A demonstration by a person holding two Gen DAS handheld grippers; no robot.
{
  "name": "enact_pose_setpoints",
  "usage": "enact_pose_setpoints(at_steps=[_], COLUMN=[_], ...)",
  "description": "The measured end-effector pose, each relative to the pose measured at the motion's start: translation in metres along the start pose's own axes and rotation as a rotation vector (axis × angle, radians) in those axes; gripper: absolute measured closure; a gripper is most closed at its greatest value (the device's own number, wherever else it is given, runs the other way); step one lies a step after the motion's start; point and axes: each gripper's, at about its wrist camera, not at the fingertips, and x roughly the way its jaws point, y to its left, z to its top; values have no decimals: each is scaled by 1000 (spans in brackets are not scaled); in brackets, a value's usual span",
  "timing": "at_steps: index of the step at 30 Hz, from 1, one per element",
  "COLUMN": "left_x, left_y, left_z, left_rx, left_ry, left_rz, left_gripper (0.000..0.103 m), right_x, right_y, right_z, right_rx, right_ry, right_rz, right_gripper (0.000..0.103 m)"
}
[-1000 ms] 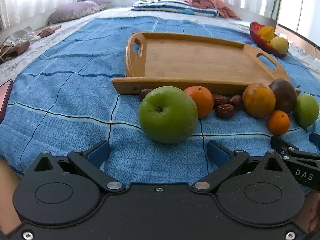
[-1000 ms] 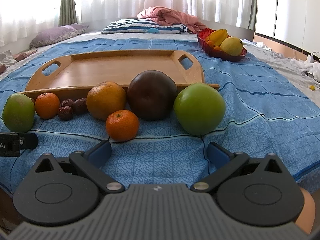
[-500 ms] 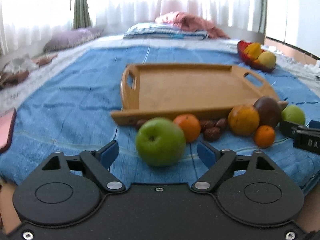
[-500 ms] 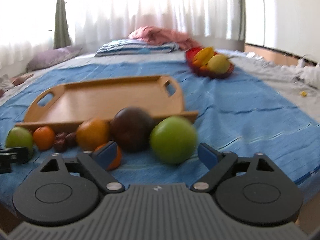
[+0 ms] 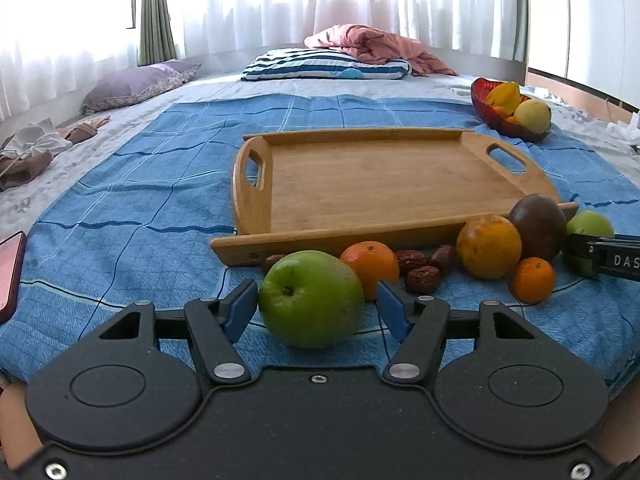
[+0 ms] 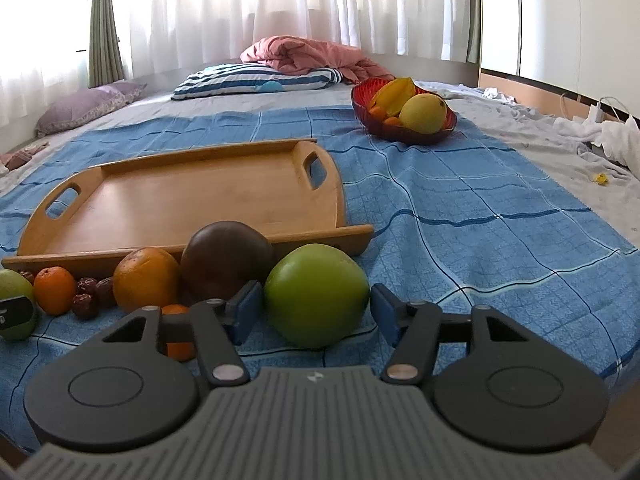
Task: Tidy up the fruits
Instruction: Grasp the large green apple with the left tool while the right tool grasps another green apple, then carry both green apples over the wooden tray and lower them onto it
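Both pairs of jaws have just been closing; left gripper (image 5: 316, 306) fingers flank green apple (image 5: 311, 298), narrow gaps seen; right gripper (image 6: 316, 306) fingers likewise beside second green apple (image 6: 317, 294), unclamped.

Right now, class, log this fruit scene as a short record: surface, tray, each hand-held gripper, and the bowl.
surface: blue checked blanket
tray: wooden tray, nothing in it
left hand-held gripper: closing around a green apple
right hand-held gripper: closing around another green fruit
bowl: red fruit bowl, far right
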Motion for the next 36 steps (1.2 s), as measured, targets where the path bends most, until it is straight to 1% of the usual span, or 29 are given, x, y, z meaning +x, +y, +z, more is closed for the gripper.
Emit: enact_pose_setpoints(at_steps=[3, 10, 17, 23, 27, 30, 36], left_x=[5, 7, 3, -13, -19, -17, -10], left_y=[2, 4, 9, 12, 15, 17, 22], left_z=[0, 0, 5, 11, 22, 30, 48], left_rx=[-1, -12, -37, -34, -29, -33, -38], left_ry=[6, 6, 5, -41, -72, -87, -96], left_rz=[9, 7, -12, -9, -21, -17, -24], left_gripper=[45, 46, 46, 46, 46, 46, 46], right_x=[2, 3, -2, -10, -17, -19, -16], right_y=[-1, -1, -3, -11, -15, -17, -18], right_z=[1, 1, 1, 4, 12, 21, 41], right_rx=[4, -14, 6, 54, 66, 69, 86], right_ry=[4, 6, -8, -31, -56, -76, -96], right_rz=[3, 6, 9, 10, 15, 25, 61], right_gripper=[38, 39, 42, 42, 42, 42, 42])
